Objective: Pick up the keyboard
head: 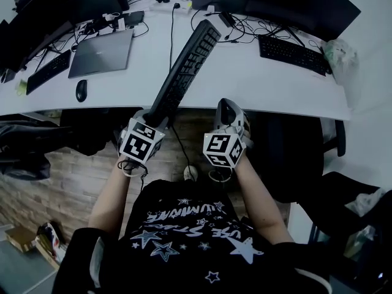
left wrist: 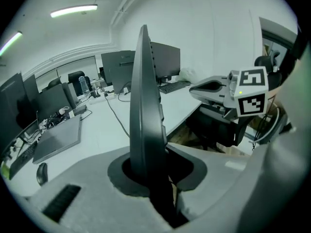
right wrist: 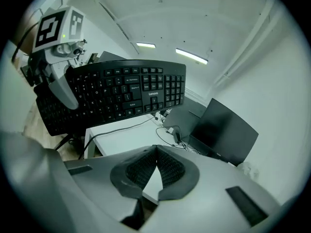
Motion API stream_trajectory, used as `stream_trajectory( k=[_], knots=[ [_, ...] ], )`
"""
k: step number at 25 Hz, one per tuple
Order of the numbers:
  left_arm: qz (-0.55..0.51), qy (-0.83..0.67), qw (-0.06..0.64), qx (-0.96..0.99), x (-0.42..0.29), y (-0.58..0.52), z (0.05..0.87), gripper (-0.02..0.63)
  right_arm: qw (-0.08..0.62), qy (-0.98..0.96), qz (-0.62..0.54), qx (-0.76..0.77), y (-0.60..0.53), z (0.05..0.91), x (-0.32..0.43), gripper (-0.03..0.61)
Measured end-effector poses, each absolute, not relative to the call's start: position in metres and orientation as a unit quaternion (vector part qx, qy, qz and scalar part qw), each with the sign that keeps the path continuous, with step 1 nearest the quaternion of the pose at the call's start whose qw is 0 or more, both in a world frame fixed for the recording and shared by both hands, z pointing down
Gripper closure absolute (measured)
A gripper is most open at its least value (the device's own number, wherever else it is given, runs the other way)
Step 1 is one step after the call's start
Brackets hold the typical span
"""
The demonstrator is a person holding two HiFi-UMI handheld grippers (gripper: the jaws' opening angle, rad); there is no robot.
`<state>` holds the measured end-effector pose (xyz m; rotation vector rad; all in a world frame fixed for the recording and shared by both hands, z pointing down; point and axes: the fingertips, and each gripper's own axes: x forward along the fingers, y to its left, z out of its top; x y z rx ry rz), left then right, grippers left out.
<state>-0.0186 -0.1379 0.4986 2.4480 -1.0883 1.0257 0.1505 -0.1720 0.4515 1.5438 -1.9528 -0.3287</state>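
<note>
A black keyboard [head: 184,72] is held in the air above the white desk [head: 257,87], turned on its long edge and slanting away from me. My left gripper [head: 154,117] is shut on its near end. In the left gripper view the keyboard [left wrist: 144,106] stands edge-on, clamped between the jaws of the left gripper [left wrist: 155,168]. The right gripper [head: 226,104] hovers to the right of the keyboard, apart from it. Its pads [right wrist: 167,166] meet with nothing between them. In the right gripper view the keyboard's key face [right wrist: 116,93] shows, with the left gripper [right wrist: 58,79] on its left end.
On the desk lie a grey laptop [head: 101,52], a black mouse [head: 81,90], a second keyboard [head: 293,54] at the right and another [head: 48,71] at the far left. Dark monitors [head: 275,2] line the back. A black chair [head: 300,158] stands at my right.
</note>
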Motion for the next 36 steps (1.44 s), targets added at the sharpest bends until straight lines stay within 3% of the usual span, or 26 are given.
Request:
stream_trajectory(
  k=[9,36],
  knots=[
    [0.315,-0.367,0.181,0.857,-0.044,-0.081,0.503,0.525,0.308,-0.728,-0.094,0.606,-0.129,0.446,0.134,0.571],
    [0.267,-0.363,0.203,0.869,-0.106,0.113,0.504,0.524,0.306,-0.718,-0.06,0.622,0.07,0.449,0.089,0.571]
  ],
)
